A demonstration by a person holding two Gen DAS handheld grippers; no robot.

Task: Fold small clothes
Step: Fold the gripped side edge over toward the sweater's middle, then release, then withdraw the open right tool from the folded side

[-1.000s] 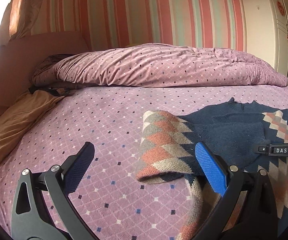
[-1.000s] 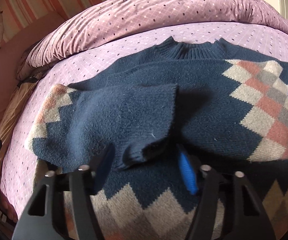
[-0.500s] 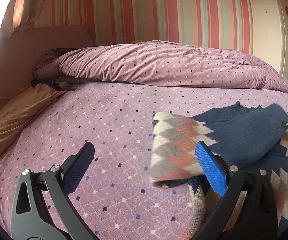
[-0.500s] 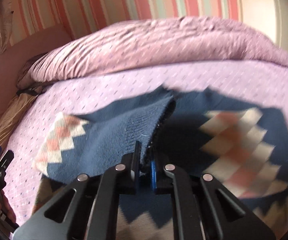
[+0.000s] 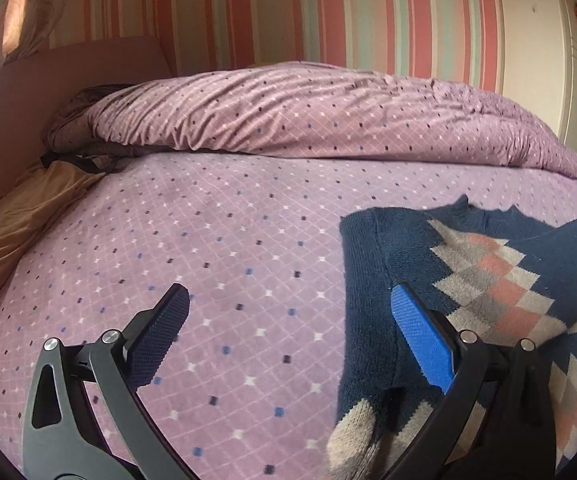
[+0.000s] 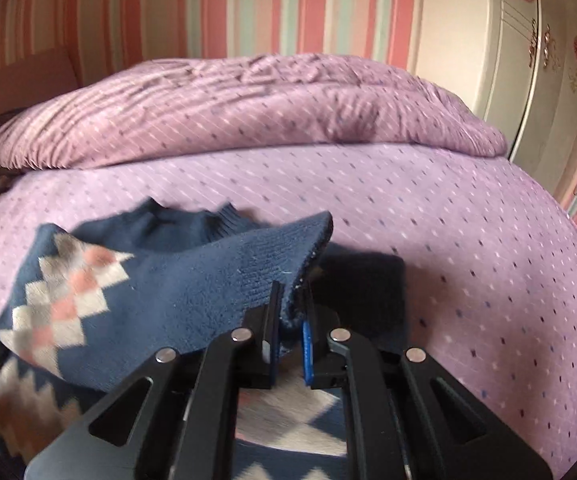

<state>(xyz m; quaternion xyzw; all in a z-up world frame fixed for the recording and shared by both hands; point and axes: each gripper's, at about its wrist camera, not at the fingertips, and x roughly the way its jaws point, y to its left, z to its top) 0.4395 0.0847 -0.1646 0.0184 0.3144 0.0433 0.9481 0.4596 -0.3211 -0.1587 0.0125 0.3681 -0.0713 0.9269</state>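
A small navy sweater with a pink, grey and cream diamond pattern (image 5: 484, 276) lies on the purple bedspread (image 5: 228, 248). In the right wrist view my right gripper (image 6: 290, 320) is shut on the navy sleeve cuff (image 6: 284, 252) and holds it lifted and stretched to the right above the sweater body (image 6: 72, 304). In the left wrist view my left gripper (image 5: 288, 332) is open and empty, low over the bedspread. Its right finger (image 5: 420, 336) is over the sweater's left edge.
A rolled purple duvet (image 5: 308, 112) lies across the far side of the bed. A tan cloth (image 5: 16, 216) is bunched at the left edge by the headboard. A white wardrobe (image 6: 528, 60) stands at the right, past the bed's edge.
My right gripper closed on the sleeve cuff, then lifted and pulled it to the right, unfolding the patterned sleeve across the sweater. The left gripper stayed open.
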